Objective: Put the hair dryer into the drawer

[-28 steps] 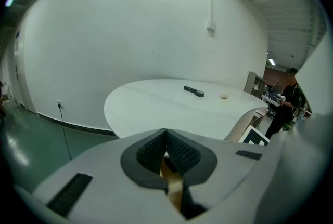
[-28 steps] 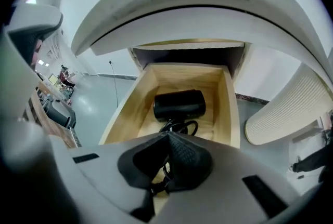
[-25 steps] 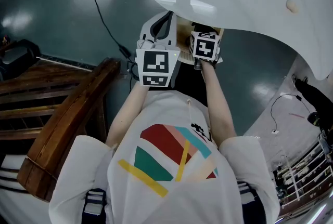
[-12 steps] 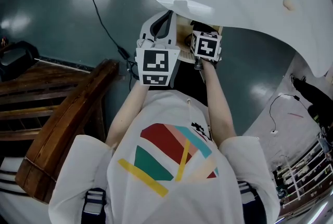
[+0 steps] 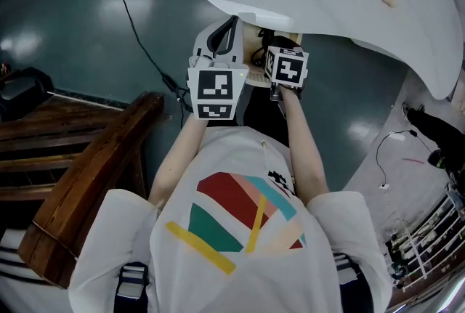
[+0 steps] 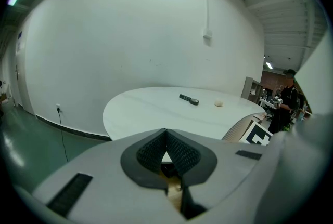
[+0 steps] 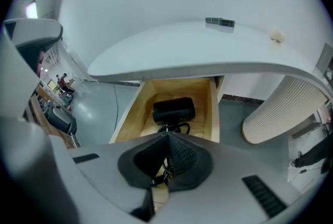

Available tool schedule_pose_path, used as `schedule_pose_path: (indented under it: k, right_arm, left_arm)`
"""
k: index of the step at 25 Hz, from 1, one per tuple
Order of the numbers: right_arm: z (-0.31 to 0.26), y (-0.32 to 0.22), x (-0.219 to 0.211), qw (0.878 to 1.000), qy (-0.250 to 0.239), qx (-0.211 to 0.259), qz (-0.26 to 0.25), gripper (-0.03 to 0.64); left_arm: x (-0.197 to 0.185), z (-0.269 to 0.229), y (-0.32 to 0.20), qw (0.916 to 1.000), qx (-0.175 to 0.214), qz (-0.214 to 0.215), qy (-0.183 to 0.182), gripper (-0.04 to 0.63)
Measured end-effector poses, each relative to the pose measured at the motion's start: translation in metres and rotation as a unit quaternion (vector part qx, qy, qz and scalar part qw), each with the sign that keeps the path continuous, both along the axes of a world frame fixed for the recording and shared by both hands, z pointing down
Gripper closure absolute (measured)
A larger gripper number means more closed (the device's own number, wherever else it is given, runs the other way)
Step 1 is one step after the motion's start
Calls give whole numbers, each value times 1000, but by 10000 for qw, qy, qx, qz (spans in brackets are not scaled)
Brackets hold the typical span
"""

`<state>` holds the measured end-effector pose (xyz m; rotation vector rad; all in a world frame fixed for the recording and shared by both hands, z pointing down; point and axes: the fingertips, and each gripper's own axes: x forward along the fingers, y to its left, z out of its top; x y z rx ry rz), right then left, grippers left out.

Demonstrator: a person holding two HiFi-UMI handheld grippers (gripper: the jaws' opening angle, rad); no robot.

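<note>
Hair dryer (image 7: pixel 174 109) lies inside the open wooden drawer (image 7: pixel 215 108), black body toward the drawer's back, cord (image 7: pixel 177 128) bunched just in front of it. Drawer is pulled out from under the white table (image 7: pixel 208 56). Right gripper (image 7: pixel 167 137) hangs above the drawer's front end, tilted down into it, jaws pressed together, nothing pinched. Left gripper (image 6: pixel 166 134) sits at the drawer's left side, jaws also closed on nothing, aimed across the tabletop.
</note>
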<state>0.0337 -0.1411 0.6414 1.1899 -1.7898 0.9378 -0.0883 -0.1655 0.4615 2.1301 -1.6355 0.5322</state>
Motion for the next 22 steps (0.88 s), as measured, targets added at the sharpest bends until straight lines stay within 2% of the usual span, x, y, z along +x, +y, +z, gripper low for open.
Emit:
schedule_pose_path:
  k: [5, 10, 13, 16, 22]
  right_arm:
    - [-28, 0, 4, 9997, -117, 213, 45, 607]
    - [-77, 0, 5, 9969, -476, 616, 63, 607]
    - [-112, -1, 1, 9934, -638, 948, -113, 607]
    - [-150, -7, 2, 9875, -699, 1391, -260, 607]
    - [-232, -35, 12, 9677, -1029, 2300, -102, 607]
  left_arm:
    - [8, -15, 1, 9998, 193, 11, 26, 580]
    - [15, -31, -2, 9993, 370, -6, 60, 580]
    - [17, -41, -5, 9988, 473, -58, 60, 580]
    - [19, -55, -7, 9980, 618, -103, 63, 580]
    - [19, -92, -13, 9953, 946, -212, 30, 580]
